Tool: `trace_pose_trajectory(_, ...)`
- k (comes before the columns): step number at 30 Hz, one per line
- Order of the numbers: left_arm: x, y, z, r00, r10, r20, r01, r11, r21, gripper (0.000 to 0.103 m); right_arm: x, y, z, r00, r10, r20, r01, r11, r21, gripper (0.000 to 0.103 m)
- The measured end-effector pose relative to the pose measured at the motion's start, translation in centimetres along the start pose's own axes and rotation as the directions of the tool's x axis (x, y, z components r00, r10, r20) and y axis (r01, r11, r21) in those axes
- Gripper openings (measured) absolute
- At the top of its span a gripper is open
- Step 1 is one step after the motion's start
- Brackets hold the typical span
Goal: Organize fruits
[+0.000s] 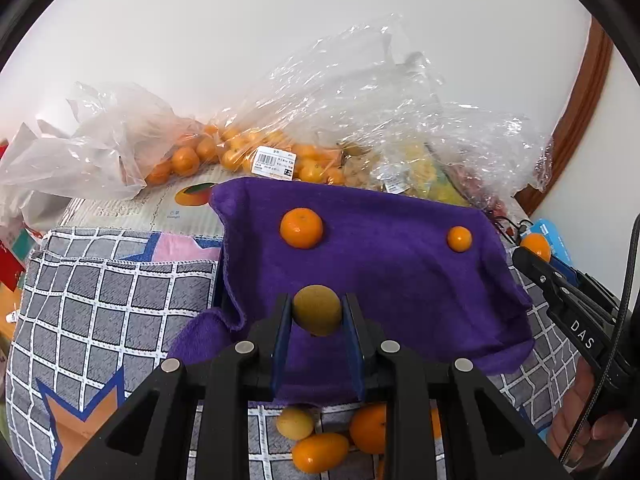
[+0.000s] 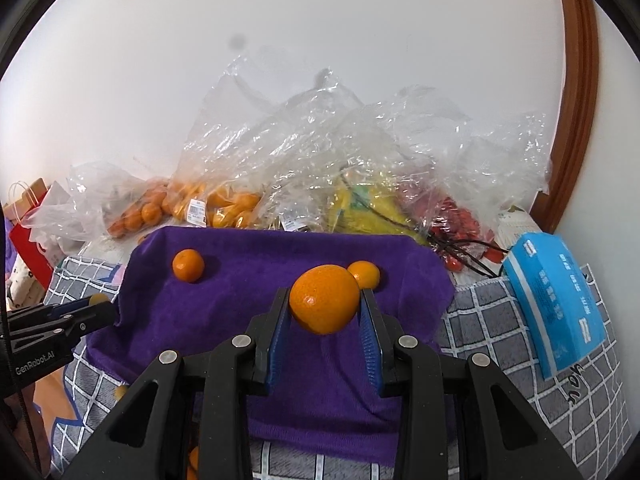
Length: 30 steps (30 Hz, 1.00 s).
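My left gripper is shut on a brownish-green round fruit and holds it above the near part of a purple towel. My right gripper is shut on an orange above the same purple towel. Two small oranges lie on the towel: one at the left, one at the right. The right gripper also shows at the right edge of the left wrist view; the left gripper shows at the left edge of the right wrist view.
Clear plastic bags of small oranges, yellow fruit and red fruit are piled at the back against the wall. A blue tissue pack lies to the right. Loose fruits lie on the grey checked cloth below my left gripper.
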<state>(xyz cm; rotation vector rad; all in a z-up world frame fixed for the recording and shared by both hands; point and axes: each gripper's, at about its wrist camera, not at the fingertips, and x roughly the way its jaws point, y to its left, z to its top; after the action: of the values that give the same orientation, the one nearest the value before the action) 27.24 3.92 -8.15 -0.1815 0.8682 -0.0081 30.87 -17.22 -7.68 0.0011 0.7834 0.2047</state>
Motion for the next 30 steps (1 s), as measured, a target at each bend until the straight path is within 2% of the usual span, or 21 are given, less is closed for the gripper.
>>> trace_pose_trajectory(14, 3.0, 0.5, 2.3, 0.999, -0.002, -0.038, 0.001, 1.0, -0.011, 0.024, 3.9, -1.0, 0.4, 0.998, -0.011, -0.068, 0.011, 1.0, 0.009, 0.033)
trace_pose_trajectory(30, 6.2, 0.2, 3.2, 0.995, -0.003, -0.095, 0.003, 1.0, 0.006, 0.024, 7.3, -1.6, 0.2, 0.991, -0.02, -0.134, 0.023, 1.0, 0.018, 0.033)
